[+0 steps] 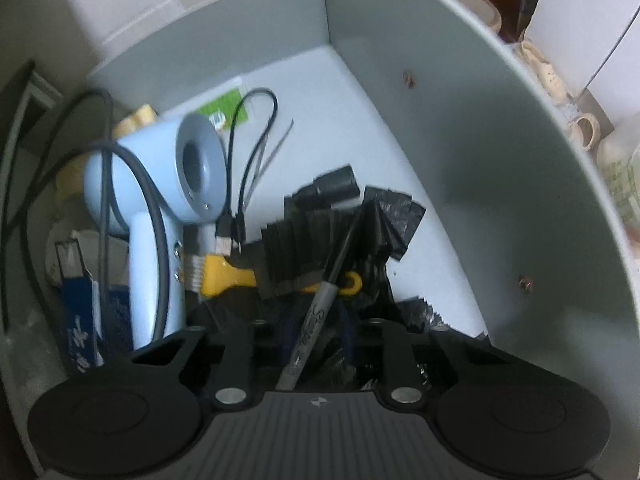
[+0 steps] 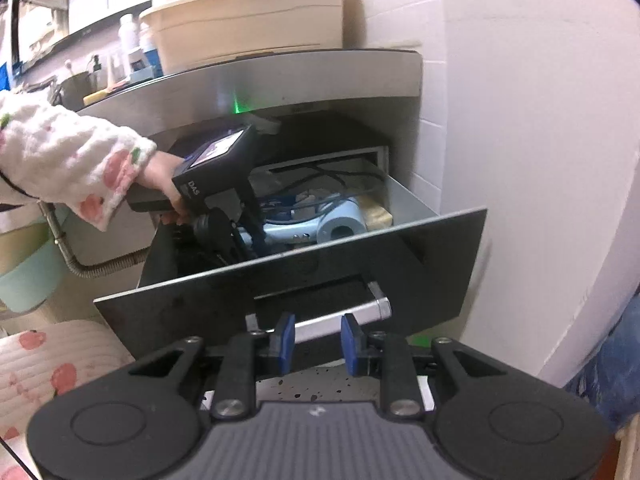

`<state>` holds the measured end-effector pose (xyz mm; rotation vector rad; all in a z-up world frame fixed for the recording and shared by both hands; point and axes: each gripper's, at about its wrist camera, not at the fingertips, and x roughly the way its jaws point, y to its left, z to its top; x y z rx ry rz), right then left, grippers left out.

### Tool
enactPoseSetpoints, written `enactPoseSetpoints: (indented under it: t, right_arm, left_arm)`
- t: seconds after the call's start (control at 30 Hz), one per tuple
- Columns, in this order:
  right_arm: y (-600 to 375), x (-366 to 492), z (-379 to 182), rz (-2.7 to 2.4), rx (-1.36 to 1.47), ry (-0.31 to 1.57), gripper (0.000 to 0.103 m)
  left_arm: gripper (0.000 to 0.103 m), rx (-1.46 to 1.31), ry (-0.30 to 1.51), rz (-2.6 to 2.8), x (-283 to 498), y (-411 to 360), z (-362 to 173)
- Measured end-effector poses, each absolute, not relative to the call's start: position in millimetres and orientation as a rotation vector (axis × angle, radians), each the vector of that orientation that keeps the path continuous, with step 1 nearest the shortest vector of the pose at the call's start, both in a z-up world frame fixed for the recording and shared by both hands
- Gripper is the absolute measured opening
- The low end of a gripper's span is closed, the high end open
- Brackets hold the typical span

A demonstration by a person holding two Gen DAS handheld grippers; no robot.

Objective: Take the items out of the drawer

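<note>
- the drawer (image 2: 404, 200) stands pulled out under a grey surface (image 2: 256, 80), its dark glossy front panel (image 2: 280, 280) tilted toward the right wrist camera.
- inside it, a grey marker pen (image 1: 316, 328) lies slanted on crumpled black plastic bags (image 1: 352, 236), its near end running in between the left gripper (image 1: 316, 344) arms.
- the left gripper's fingertips are lost in the dark clutter, so i cannot tell whether it is open or closed on the pen.
- just beside the pen lies a yellow brush (image 1: 228, 276), partly under the bags.
- left of that, a pale blue hair dryer (image 1: 160, 184) rests with its grey cord (image 1: 120, 168) looped over it; a thin black cable (image 1: 252, 140) curls on the drawer floor.
- a blue box (image 1: 84, 312) sits at the drawer's left edge.
- the right gripper (image 2: 318, 344) is outside the drawer, its blue pads (image 2: 286, 340) spread apart and empty, close to the silver handle (image 2: 340, 318).
- a cream tub (image 2: 248, 24) stands on the surface above.
</note>
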<state>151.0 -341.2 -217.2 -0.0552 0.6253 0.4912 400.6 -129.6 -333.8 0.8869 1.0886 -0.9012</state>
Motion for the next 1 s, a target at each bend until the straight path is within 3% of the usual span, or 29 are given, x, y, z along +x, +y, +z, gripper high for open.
enactPoseSetpoints:
  t: [0.37,0.57,1.0]
  right_arm:
    - [-352.3,134.8,-231.4,0.457,0.031,0.638,0.023]
    - [-354.4,125.1,-237.6,0.435,0.063,0.645,0.023]
    - [-347.2,105.7,-236.2,0.421,0.118,0.641,0.023]
  left_arm:
    - [0.017,0.903,1.110,-0.879,397.3,-128.0,-349.0]
    - [0.011,0.842,1.065,-0.823,395.5,-120.2,-338.8]
    - [0.011,0.620,0.870,-0.799,359.2,-108.5,-241.3]
